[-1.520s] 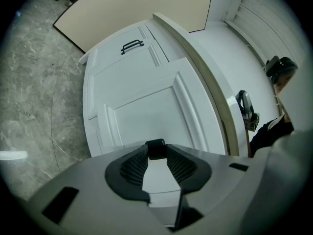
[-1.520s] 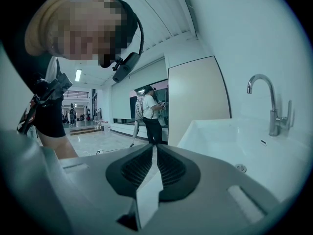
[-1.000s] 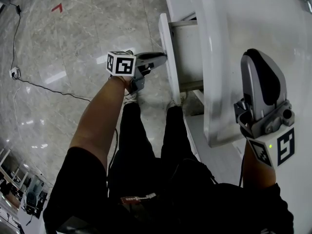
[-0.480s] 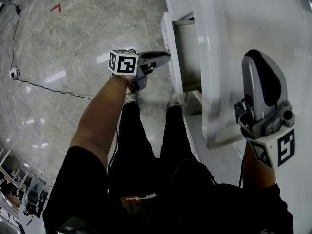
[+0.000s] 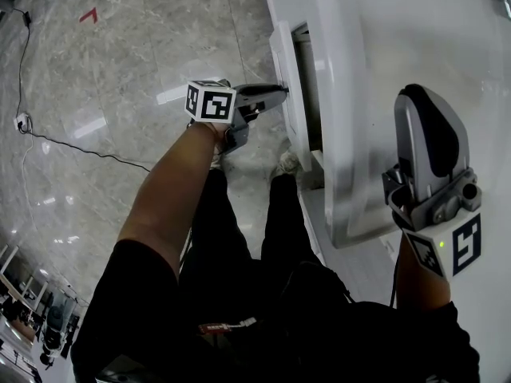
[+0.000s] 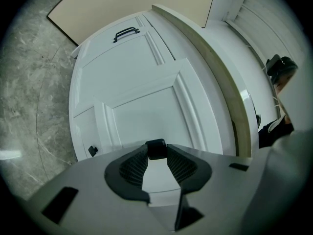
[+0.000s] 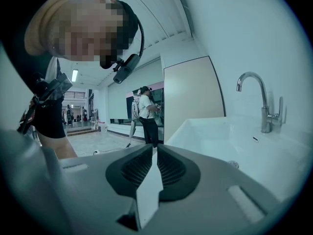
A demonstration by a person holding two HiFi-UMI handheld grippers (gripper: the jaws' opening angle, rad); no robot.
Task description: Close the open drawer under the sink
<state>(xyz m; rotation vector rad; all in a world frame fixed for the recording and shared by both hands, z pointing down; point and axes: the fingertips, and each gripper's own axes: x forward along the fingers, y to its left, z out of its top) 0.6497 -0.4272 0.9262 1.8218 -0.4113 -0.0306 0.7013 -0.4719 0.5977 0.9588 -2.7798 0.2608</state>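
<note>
The left gripper (image 5: 279, 89) is clamped on the small black knob (image 6: 156, 149) of the drawer (image 5: 284, 106). The drawer's white front stands just proud of the cabinet (image 6: 112, 62) under the sink (image 5: 415, 30), with a narrow dark gap behind it. The right gripper (image 5: 421, 96) hovers above the sink's rim, its jaws pinched almost together on nothing. Its cube (image 5: 447, 250) bears black-and-white square markers. The left gripper view shows three black pulls: the gripped knob, a second knob (image 6: 92, 151) at lower left, and a bar handle (image 6: 126, 32) farther up. One faucet (image 7: 261, 104) stands at the basin. The floor (image 5: 120, 70) left of the cabinet lies open, with a red mark (image 5: 89, 12) and a cable (image 5: 56, 138), both well apart from the drawer.
</note>
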